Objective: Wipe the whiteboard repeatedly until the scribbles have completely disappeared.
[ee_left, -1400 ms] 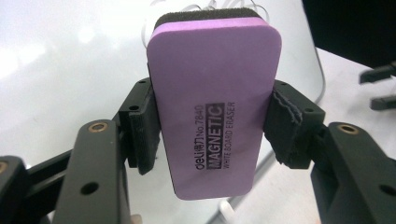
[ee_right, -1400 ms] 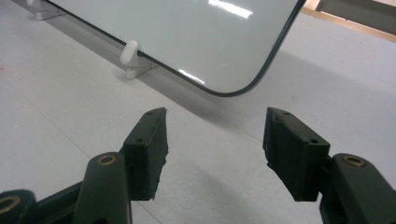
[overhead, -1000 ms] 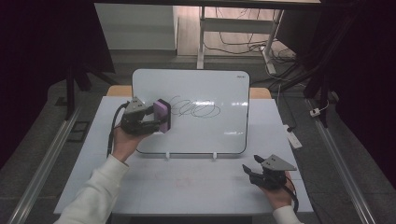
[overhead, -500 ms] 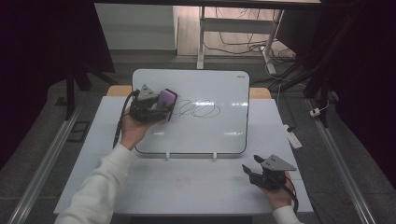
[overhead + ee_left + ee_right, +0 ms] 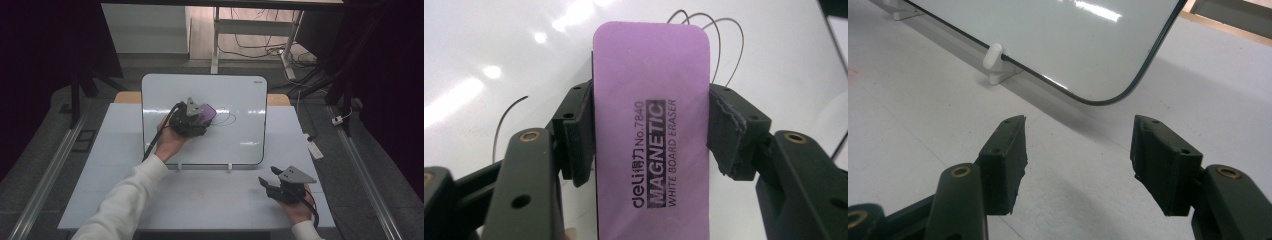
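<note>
Dim surroundings — glare on whiteboard (image 5: 499, 60)

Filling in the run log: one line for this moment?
left gripper: shut on eraser | eraser: on whiteboard scribble | right gripper: open, idle

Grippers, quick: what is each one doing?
Left gripper: shut on the purple eraser, at the whiteboard.
Right gripper: open, holding nothing.
</note>
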Demonstrator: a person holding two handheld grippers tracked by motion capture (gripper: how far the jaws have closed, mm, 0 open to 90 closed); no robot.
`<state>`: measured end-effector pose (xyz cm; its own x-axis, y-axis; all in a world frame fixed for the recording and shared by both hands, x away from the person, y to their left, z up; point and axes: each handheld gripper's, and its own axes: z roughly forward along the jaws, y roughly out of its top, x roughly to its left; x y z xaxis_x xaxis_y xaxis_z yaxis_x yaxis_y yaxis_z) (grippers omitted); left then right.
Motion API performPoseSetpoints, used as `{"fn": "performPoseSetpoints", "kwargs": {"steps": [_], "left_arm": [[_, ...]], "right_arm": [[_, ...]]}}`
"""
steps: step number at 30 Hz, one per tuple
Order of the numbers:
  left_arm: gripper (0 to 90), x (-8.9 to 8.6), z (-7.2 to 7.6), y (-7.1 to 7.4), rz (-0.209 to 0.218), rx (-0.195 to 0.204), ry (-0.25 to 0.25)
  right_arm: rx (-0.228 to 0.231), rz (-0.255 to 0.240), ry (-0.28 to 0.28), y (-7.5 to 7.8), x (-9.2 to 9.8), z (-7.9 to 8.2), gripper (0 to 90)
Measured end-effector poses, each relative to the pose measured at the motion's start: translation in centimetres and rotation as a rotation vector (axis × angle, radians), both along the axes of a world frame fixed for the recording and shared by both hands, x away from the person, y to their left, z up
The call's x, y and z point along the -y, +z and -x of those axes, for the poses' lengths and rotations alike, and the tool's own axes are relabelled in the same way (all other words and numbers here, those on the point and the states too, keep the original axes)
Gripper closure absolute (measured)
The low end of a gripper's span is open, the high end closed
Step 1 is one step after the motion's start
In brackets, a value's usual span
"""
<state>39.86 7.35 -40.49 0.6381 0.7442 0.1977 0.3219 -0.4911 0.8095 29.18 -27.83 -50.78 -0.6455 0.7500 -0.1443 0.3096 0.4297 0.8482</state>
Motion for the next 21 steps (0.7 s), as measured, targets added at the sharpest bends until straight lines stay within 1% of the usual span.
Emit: {"fn": "performPoseSetpoints", "kwargs": {"steps": [1,2,3,4,7,8,10,11,13,14,16,18,19,21], "left_arm": [[41.7,-0.3,0.0,0.1,0.0,0.002,0.008],[41.7,-0.7,0.1,0.3,-0.008,0.013,0.027],[41.7,-1.5,0.1,0.5,-0.018,0.029,0.055],[41.7,-2.2,0.0,0.8,-0.015,0.034,0.076],[41.7,-4.5,-0.3,1.3,0.005,0.039,0.131],[41.7,-5.4,-0.5,1.5,0.021,0.038,0.148],[41.7,-6.3,-0.6,1.6,0.04,0.031,0.157],[41.7,-6.4,-0.5,1.5,0.038,0.032,0.157],[41.7,-6.0,-0.4,1.3,0.017,0.042,0.157],[41.7,-5.5,-0.4,1.1,-0.002,0.047,0.15],[41.7,-4.6,-0.4,0.8,-0.012,0.05,0.135],[41.7,-3.2,-0.3,0.5,-0.021,0.057,0.115],[41.7,-2.1,-0.2,0.3,-0.025,0.062,0.099],[41.7,-0.8,-0.1,-0.1,-0.034,0.063,0.07]], "right_arm": [[-0.001,-0.003,0.001,0.0,0.0,0.0,38.5],[0.0,-0.006,0.004,0.0,0.1,0.0,38.5],[0.0,-0.008,0.003,0.0,0.1,0.0,38.5],[0.0,-0.007,0.001,0.0,0.2,0.0,38.5],[0.003,-0.006,-0.002,0.0,0.2,0.0,38.5],[0.003,-0.005,-0.002,0.0,0.2,0.0,38.4],[0.003,-0.003,-0.003,0.0,0.1,0.0,38.3],[0.003,-0.001,-0.003,0.0,0.1,0.0,38.3],[-0.001,-0.002,-0.009,0.0,0.2,-0.1,38.2],[0.0,-0.004,-0.01,0.0,0.2,-0.1,38.2],[0.0,-0.004,-0.011,0.0,0.2,-0.1,38.2],[0.002,-0.003,-0.011,0.0,0.2,-0.1,38.2],[0.001,-0.004,-0.012,0.0,0.2,0.0,38.2],[0.001,-0.006,-0.012,0.1,0.2,0.0,38.2]]}}
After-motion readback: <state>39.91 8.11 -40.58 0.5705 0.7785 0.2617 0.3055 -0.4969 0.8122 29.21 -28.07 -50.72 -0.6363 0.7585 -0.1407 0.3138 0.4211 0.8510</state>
